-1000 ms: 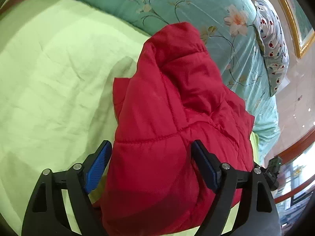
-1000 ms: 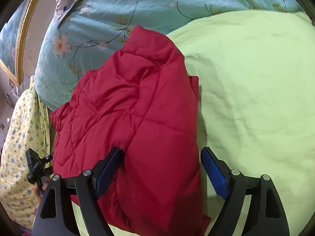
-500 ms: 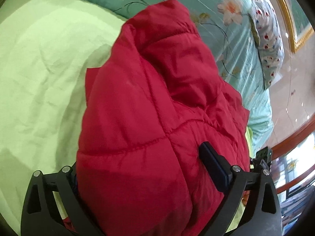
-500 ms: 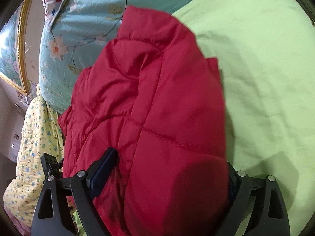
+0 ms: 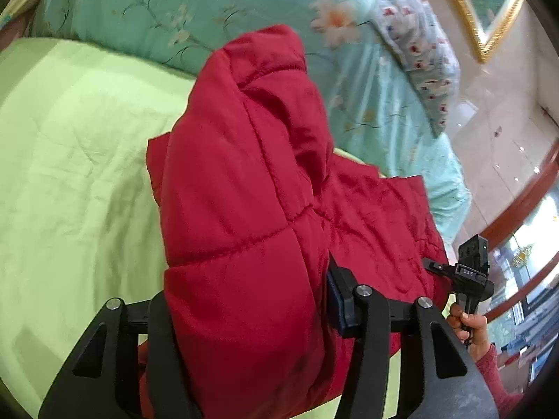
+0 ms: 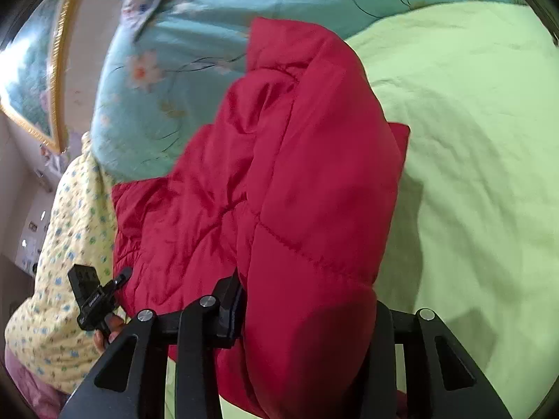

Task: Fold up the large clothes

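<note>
A red quilted puffer jacket (image 5: 244,181) lies partly folded on a light green bedsheet (image 5: 70,174). My left gripper (image 5: 248,310) is shut on the jacket's near edge, with padded cloth bulging between its fingers. In the right wrist view the jacket (image 6: 297,174) fills the middle, and my right gripper (image 6: 307,317) is shut on its near edge in the same way. Each gripper's fingertips are mostly hidden by the red cloth. The right gripper also shows in the left wrist view (image 5: 468,276), and the left gripper in the right wrist view (image 6: 94,300).
A turquoise floral quilt (image 5: 209,10) is bunched behind the jacket, with a spotted pillow (image 5: 419,52) beyond it. A yellow floral cloth (image 6: 59,262) hangs at the bed's side. A gold-framed picture (image 5: 482,10) hangs on the wall.
Both grippers moved forward over the jacket's near edge and closed on it. The jacket's near part now bulges up between the fingers and is lifted slightly.
</note>
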`<action>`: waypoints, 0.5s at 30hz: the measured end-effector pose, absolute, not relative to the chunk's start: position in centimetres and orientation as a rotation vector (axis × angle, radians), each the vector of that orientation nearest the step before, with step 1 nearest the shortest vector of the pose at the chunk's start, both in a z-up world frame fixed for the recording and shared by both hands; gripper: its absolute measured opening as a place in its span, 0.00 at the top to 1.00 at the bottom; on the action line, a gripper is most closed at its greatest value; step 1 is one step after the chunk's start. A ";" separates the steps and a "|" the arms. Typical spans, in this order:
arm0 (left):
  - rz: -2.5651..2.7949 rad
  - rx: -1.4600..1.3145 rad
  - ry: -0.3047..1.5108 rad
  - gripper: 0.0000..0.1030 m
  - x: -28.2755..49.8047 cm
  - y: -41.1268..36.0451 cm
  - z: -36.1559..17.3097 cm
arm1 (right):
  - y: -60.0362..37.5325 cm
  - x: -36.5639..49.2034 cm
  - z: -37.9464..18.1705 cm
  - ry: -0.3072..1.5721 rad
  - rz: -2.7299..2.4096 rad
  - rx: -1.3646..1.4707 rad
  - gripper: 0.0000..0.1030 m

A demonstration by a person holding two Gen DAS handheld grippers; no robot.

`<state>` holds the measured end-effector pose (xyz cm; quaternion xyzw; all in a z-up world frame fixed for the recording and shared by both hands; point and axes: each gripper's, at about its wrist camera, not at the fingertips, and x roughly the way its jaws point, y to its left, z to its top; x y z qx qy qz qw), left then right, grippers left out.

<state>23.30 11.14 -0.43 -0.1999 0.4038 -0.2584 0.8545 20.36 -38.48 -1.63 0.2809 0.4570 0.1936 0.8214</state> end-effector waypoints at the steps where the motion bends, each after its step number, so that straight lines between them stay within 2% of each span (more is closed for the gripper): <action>1: -0.552 -0.424 0.841 0.52 22.5 11.3 0.1 | -38.4 19.6 -1.3 0.974 0.418 0.590 0.63; 10: -0.635 -0.440 0.845 0.53 12.9 12.5 1.8 | -38.8 10.5 -1.4 0.988 0.453 0.598 0.63; 15: -0.626 -0.391 0.858 0.53 10.7 12.7 0.5 | -39.8 9.4 -2.7 0.987 0.422 0.637 0.63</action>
